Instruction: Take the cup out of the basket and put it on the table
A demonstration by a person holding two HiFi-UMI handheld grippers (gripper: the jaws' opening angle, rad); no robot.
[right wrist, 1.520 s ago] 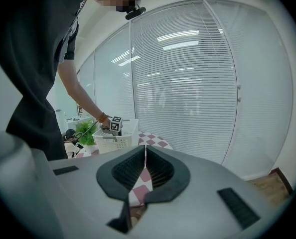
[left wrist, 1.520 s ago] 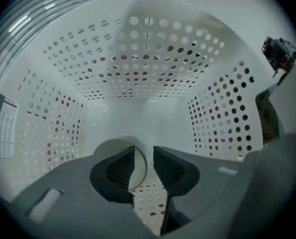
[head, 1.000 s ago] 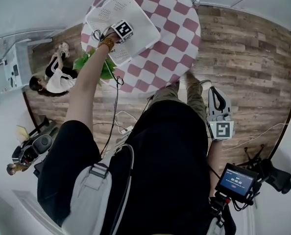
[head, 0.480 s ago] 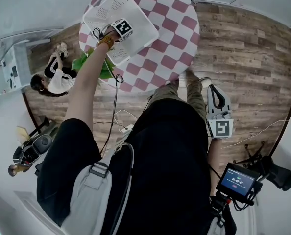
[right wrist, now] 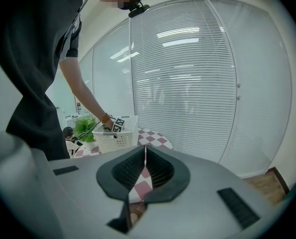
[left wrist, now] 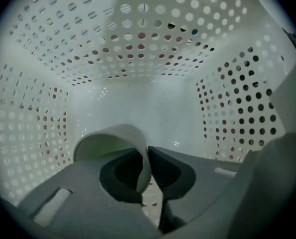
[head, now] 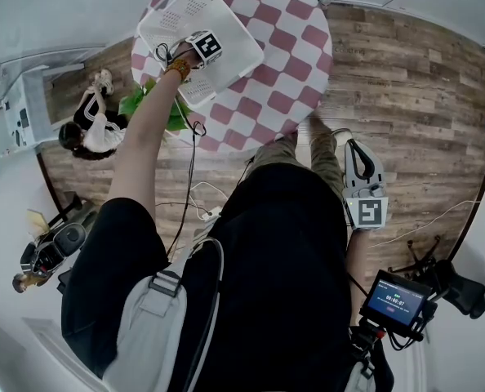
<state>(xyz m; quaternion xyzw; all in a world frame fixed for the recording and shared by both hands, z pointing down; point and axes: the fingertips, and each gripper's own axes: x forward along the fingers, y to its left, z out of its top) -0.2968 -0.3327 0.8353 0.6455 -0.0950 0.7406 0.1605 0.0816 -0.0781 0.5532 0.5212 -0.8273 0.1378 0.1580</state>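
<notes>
Low right in head view: right gripper (head: 355,155) idle by the leg, closed on nothing. Up at top left: left gripper (left wrist: 147,158) reaching down inside basket (left wrist: 138,59), pinching cup (left wrist: 110,136) wall at btm centre of its own view. Looks grabbed, not yet lifted out. Left to do: raise, clear rim, set down on table (head: 287,51).

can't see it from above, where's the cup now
The cup is inside the white basket on the checkered table, upper left in the head view; its wall is between the jaws of the left gripper.
</notes>
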